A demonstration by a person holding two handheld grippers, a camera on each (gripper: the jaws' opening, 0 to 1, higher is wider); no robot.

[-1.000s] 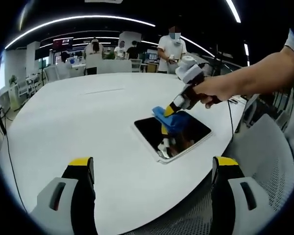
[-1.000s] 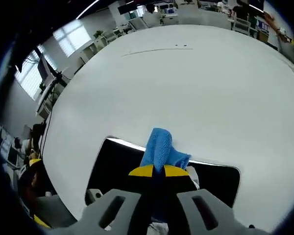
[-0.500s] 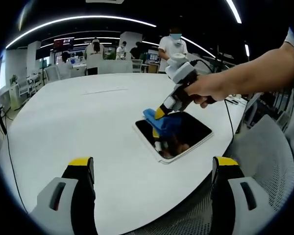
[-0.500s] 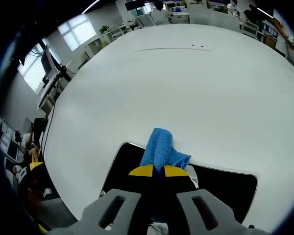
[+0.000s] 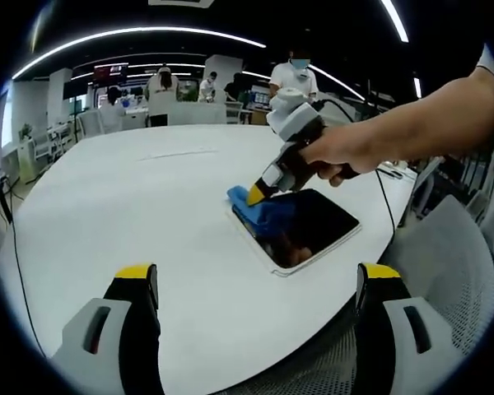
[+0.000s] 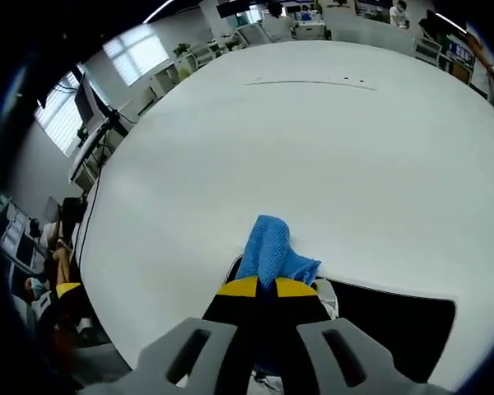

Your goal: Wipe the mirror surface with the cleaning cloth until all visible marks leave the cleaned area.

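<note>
A dark rectangular mirror (image 5: 309,229) with a pale rim lies flat on the big white table (image 5: 115,214). A blue cleaning cloth (image 5: 259,211) rests on the mirror's far left corner, and my right gripper (image 5: 255,196), held by a hand, is shut on it. In the right gripper view the blue cleaning cloth (image 6: 270,252) sticks out past the yellow fingertips (image 6: 239,287) of the right gripper (image 6: 258,286), over the mirror's (image 6: 395,313) left end. My left gripper (image 5: 259,280) stands open near the table's front edge, well short of the mirror, with nothing between its jaws.
Several people (image 5: 295,79) stand or sit by desks beyond the far side of the table. A cable (image 5: 385,206) runs off the table's right side past a white mesh chair (image 5: 453,271). More desks and monitors (image 6: 86,115) line the room's left side.
The right gripper has dragged the cloth leftward across the mirror, from near its middle to its far left corner. My left gripper has stayed put and open.
</note>
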